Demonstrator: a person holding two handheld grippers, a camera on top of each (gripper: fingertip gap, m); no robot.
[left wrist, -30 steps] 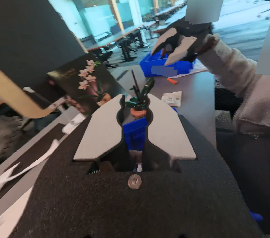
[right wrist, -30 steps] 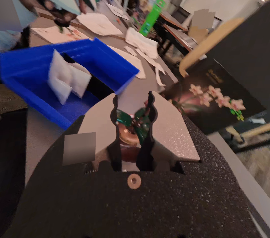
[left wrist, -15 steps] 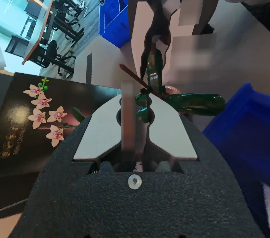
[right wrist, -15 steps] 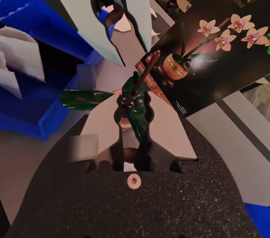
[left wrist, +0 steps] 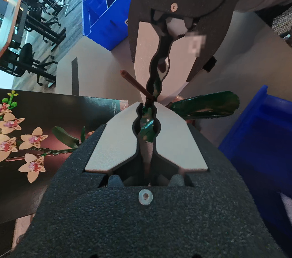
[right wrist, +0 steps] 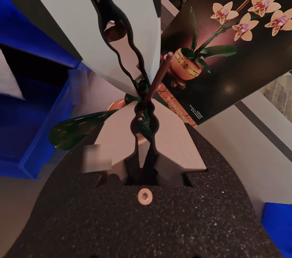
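Observation:
A small toy plant has a terracotta pot (right wrist: 117, 103), a thin brown stem (left wrist: 134, 82) (right wrist: 159, 76) and a long dark green leaf (left wrist: 203, 104) (right wrist: 79, 128). It stands on the grey table between my two grippers, which meet tip to tip over its centre. My left gripper (left wrist: 147, 104) is shut on a small green leaf at the base of the stem. It shows from above in the right wrist view (right wrist: 144, 86). My right gripper (right wrist: 143, 103) is shut on the plant's centre from the opposite side. It shows in the left wrist view (left wrist: 151, 93).
A black box printed with orchids (left wrist: 39, 123) (right wrist: 221, 44) lies right beside the plant. One blue bin (left wrist: 260, 139) (right wrist: 31, 108) stands close on the other side. Another blue bin (left wrist: 107, 5) is farther back. Beyond the table edge are desks and chairs. My two grippers' fingertips are within a few centimetres of each other.
Both grippers came from apart to meet over the plant, tilted down onto it. In the last half second they closed in tighter and their jaws narrowed on its centre.

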